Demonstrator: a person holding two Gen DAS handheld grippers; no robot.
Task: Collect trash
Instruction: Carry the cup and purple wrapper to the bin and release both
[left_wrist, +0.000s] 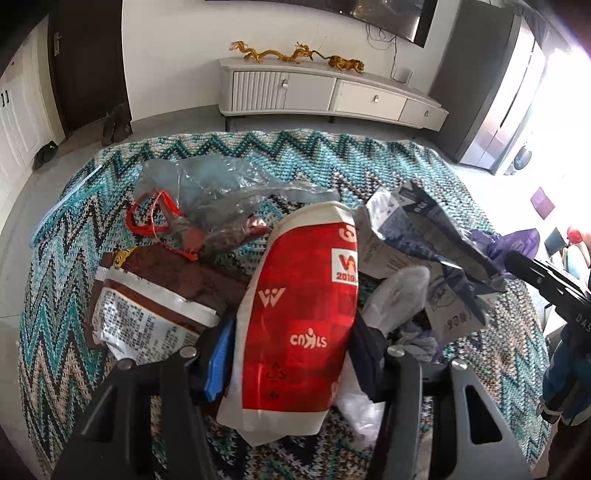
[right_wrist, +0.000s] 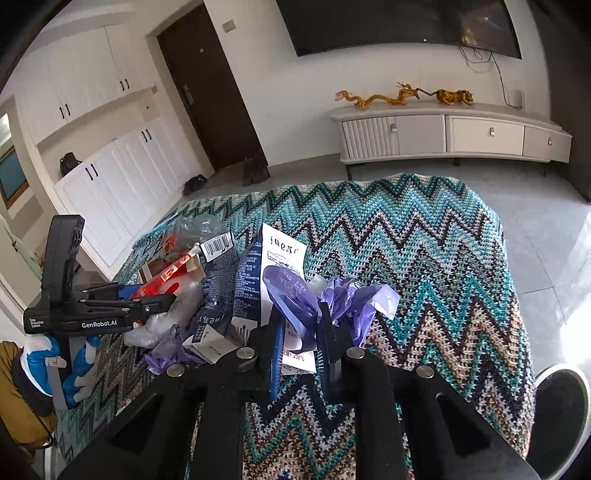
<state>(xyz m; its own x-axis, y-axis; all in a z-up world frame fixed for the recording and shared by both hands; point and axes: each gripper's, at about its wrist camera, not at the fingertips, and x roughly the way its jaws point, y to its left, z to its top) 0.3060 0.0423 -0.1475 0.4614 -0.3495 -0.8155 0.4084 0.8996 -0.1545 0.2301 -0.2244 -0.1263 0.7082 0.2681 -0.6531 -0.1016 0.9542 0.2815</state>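
Left wrist view: the left gripper (left_wrist: 291, 354) is clamped on a flattened red-and-white paper cup (left_wrist: 299, 306), its waxy sides creased between the blue-padded fingers (left_wrist: 218, 365). It sits among the trash near the left edge of the zigzag knitted blanket (left_wrist: 369, 162): a crinkled brown snack wrapper (left_wrist: 155, 295), filmy clear plastic (left_wrist: 207, 181) and a crushed navy milk carton (left_wrist: 424, 236). In the right wrist view, the right gripper (right_wrist: 301, 354) pinches a crumpled purple plastic bag (right_wrist: 295, 295) beside the same carton.
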